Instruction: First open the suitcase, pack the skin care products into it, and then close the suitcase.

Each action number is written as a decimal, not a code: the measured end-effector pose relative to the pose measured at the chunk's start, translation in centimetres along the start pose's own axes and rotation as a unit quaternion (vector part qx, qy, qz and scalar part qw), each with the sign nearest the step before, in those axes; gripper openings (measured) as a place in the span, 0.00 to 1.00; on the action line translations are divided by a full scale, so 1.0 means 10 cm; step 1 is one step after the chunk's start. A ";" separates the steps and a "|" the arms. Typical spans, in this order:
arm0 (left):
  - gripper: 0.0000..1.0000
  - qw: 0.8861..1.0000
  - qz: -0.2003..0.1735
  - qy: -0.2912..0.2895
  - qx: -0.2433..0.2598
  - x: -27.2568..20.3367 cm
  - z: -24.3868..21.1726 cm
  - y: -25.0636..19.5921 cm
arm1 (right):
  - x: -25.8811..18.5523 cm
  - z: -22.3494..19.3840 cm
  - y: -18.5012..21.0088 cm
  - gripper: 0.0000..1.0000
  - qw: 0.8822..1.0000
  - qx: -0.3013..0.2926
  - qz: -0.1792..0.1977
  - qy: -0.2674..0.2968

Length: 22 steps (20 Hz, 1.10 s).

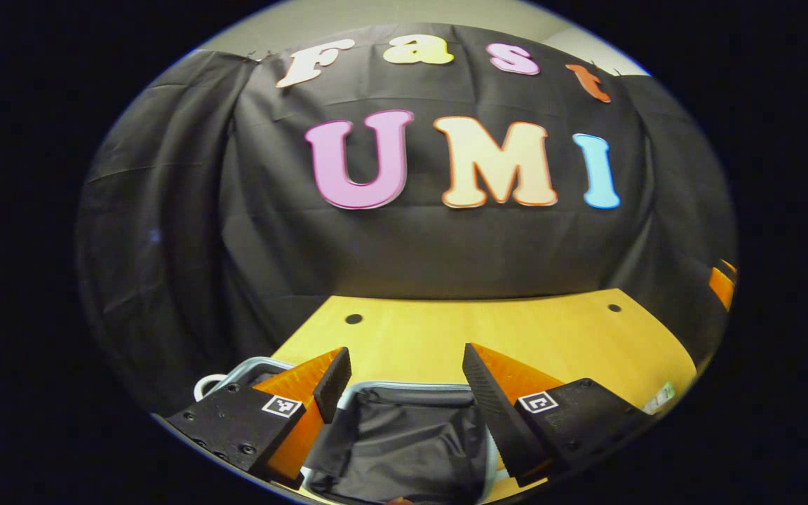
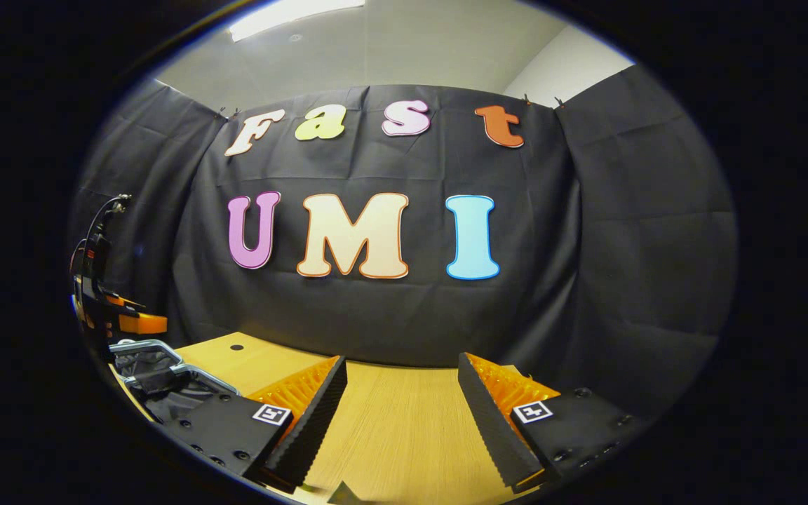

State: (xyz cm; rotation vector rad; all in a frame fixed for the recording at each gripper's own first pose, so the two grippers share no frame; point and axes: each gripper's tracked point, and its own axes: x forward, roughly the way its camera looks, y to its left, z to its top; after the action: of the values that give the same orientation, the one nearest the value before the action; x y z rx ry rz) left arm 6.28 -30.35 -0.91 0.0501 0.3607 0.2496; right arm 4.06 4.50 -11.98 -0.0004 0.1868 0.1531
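Suitcase (image 1: 404,435) lies open on the wooden table (image 1: 516,330), its dark fabric lining showing inside a pale metallic rim; in the left gripper view it sits low in the picture, straight beneath and between the fingers of the left gripper (image 1: 407,386); that gripper hangs above the case with its fingers spread wide and nothing between them; a pale loop, perhaps a handle (image 1: 211,382), shows at the case's near left corner, though what it is I cannot tell for sure; a small light object (image 1: 660,398) lies at the table's right edge, too small to make out. In the right gripper view the suitcase (image 2: 155,379) sits far left on the table (image 2: 404,421), with the other gripper (image 2: 106,308) above it; the right gripper (image 2: 400,414) is also wide apart and empty, over bare wood well to the right of the case.
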 end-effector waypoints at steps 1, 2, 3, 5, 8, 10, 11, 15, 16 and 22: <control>0.96 1.000 -0.009 0.003 0.004 -0.01 -0.02 -0.14 | -0.02 -0.02 -0.02 0.99 1.000 0.001 0.004 0.002; 0.96 1.000 -0.018 0.004 0.006 -0.04 -0.04 -0.29 | -0.04 -0.03 -0.03 0.99 1.000 0.004 0.010 0.003; 0.96 1.000 -0.028 0.007 0.003 -0.07 -0.05 -0.44 | -0.06 -0.04 -0.02 0.99 1.000 0.007 0.016 0.004; 1.00 0.999 -0.052 0.013 -0.004 -0.12 -0.12 -0.77 | -0.09 -0.06 -0.05 0.99 1.000 0.008 0.026 0.006; 0.96 0.996 -0.084 0.023 -0.003 -0.23 -0.27 -1.25 | -0.16 -0.13 -0.10 0.99 0.999 0.012 0.039 0.011; 0.96 0.994 -0.104 0.033 -0.003 -0.31 -0.38 -1.54 | -0.19 -0.18 -0.13 0.99 0.999 0.009 0.048 0.019; 0.96 0.993 -0.114 0.038 -0.004 -0.33 -0.44 -1.68 | -0.21 -0.20 -0.16 0.99 0.998 0.007 0.052 0.021; 0.96 0.987 -0.151 0.056 -0.003 -0.49 -0.69 -2.14 | -0.28 -0.27 -0.20 0.99 0.998 0.004 0.064 0.025; 0.96 0.985 -0.160 0.061 -0.002 -0.52 -0.77 -2.24 | -0.29 -0.31 -0.20 0.99 0.997 0.005 0.067 0.028; 0.81 0.971 -0.210 0.116 -0.013 -0.69 -1.41 -2.67 | -0.35 -0.52 -0.20 0.99 0.996 0.004 0.079 0.052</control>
State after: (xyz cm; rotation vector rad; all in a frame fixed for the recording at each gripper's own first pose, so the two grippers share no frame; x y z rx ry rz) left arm 1.21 -57.85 -14.18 -0.0827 0.5906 -0.1610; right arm -0.03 1.87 -16.46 0.0138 0.2924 0.3101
